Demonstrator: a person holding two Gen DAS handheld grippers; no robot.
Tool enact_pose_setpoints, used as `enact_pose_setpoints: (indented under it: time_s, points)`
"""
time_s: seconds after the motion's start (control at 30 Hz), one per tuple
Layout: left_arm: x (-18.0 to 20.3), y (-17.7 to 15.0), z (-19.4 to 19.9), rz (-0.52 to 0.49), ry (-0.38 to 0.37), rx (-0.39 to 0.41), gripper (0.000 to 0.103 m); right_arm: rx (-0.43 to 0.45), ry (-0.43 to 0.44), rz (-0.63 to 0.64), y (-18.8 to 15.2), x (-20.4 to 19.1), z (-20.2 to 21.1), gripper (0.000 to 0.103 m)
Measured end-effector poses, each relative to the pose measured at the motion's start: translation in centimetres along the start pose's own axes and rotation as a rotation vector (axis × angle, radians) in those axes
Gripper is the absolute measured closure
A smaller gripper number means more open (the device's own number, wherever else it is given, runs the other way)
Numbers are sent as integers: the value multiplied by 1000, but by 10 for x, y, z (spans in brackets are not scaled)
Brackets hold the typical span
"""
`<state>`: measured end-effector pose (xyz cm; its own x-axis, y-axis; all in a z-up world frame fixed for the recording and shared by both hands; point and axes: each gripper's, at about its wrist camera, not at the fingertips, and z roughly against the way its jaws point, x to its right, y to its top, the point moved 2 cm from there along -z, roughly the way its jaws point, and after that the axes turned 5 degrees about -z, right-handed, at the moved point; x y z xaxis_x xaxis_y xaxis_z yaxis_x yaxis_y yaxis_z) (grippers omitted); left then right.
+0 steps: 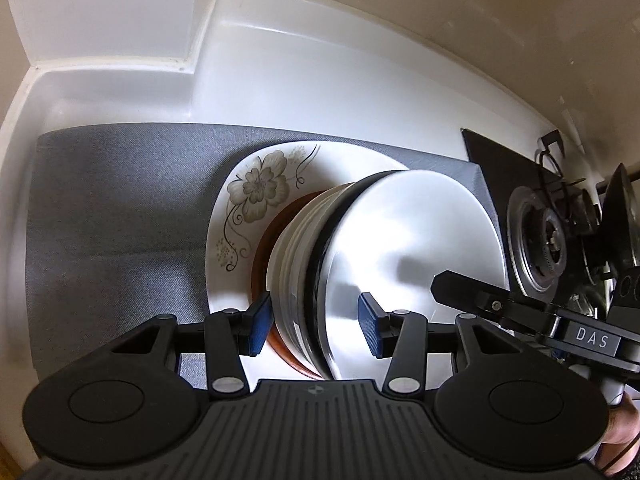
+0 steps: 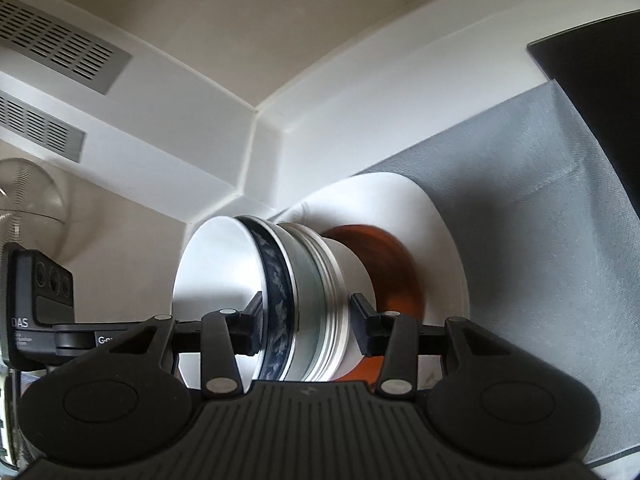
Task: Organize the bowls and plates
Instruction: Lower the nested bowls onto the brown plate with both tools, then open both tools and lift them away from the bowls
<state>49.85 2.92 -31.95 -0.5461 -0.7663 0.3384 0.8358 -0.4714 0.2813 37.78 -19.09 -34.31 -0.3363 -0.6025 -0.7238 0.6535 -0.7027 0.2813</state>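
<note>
A nested stack of bowls [image 1: 304, 264] is gripped by both grippers, its top bowl [image 1: 400, 240] white inside and blue-patterned outside [image 2: 276, 280]. My left gripper [image 1: 315, 326] is shut on the stack's near wall, one blue pad outside and one inside the top bowl. My right gripper [image 2: 307, 322] is shut on the opposite wall the same way. Under the stack lie a brown plate [image 1: 262, 252] [image 2: 392, 260] and a white floral plate [image 1: 256, 192] [image 2: 400, 200]. Whether the stack rests on the brown plate I cannot tell.
The plates lie on a grey mat [image 1: 120, 220] [image 2: 540, 200] on a white counter in a wall corner [image 1: 192, 60]. A black gas hob with a burner [image 1: 540, 236] stands beside the mat. Wall vents [image 2: 60, 44] and a clear glass dome [image 2: 28, 200] show behind.
</note>
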Motion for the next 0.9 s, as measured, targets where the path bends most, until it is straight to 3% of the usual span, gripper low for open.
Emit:
enact_pose_setpoints:
  time_s: [0.23,0.37,0.4,0.47,0.5,0.6,0.67,0.77,0.9]
  points:
    - [6,-3,-6,-46,24,19,56,-2,-34,-32,-3,10,-8,54]
    - [9,-6,-4,-40,28,54,56,-6,-60,-17,-4,4,-9,46]
    - [9,-8,1,-34,30,78,54,1,-56,-17,-5,2,-6,41]
    - [14,-10,18,-55,50,148,44,37,-60,-12,-9,-5,5,15]
    - [19,-13,29,-72,82,189,37,56,-74,-1,-12,-9,12,13]
    - [38,-28,68,-115,204,295,33,123,-118,49,-27,-25,38,13]
    - [55,-42,99,-129,225,355,30,175,-156,96,-39,-42,58,11]
    - [88,-63,147,-127,257,431,10,203,-201,194,-61,-74,89,3]
    - [141,-93,196,-91,339,490,0,228,-283,302,-89,-114,132,2]
